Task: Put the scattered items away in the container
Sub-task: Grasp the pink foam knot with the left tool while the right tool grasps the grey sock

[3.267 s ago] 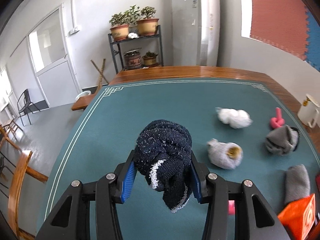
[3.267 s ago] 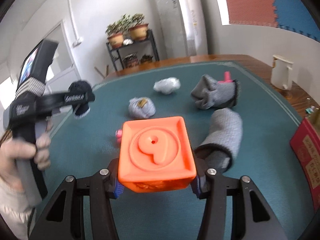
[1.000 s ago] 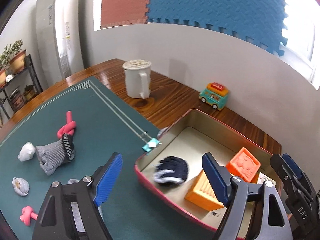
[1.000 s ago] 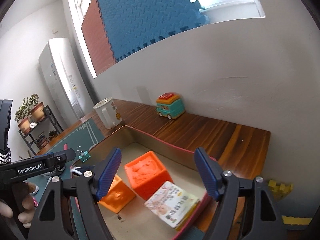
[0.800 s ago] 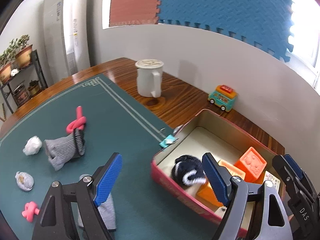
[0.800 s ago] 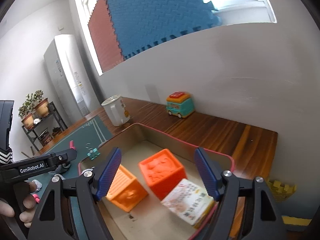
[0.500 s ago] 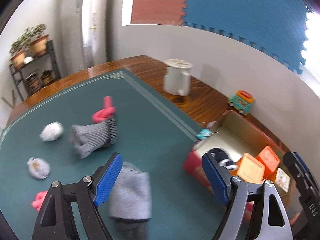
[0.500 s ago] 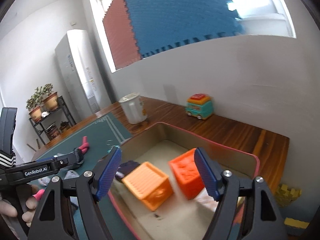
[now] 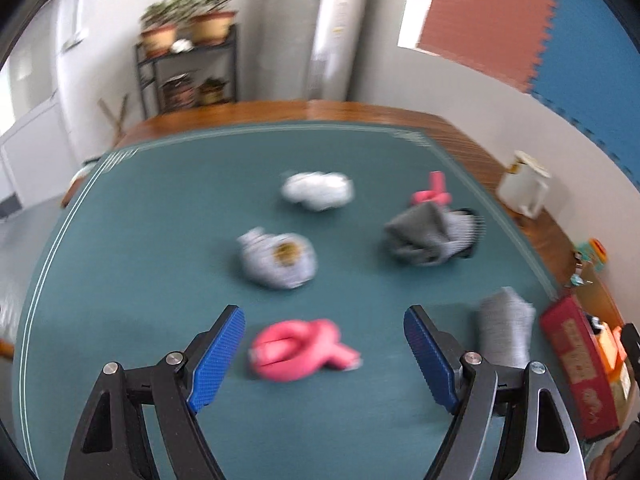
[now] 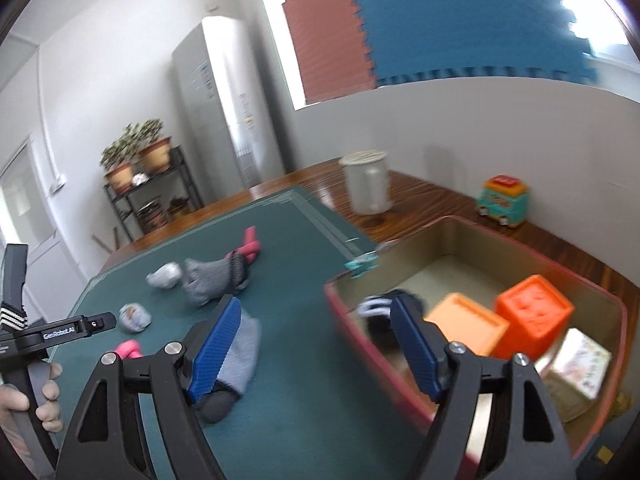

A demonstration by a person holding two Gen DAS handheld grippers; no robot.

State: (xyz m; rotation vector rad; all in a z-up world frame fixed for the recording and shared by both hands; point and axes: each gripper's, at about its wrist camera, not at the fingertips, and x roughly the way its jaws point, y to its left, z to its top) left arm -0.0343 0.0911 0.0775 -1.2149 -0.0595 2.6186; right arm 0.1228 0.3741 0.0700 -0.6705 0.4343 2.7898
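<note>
Two orange cubes (image 10: 500,312) and a dark sock (image 10: 380,306) lie in the tin (image 10: 472,232).

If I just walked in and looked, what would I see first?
Probably the bright pink knotted toy on the green mat, right in front of the open left gripper. Next, the red box at the mat's right edge, with two orange blocks inside, seen past the open right gripper. Gray and white socks lie scattered across the mat.
</note>
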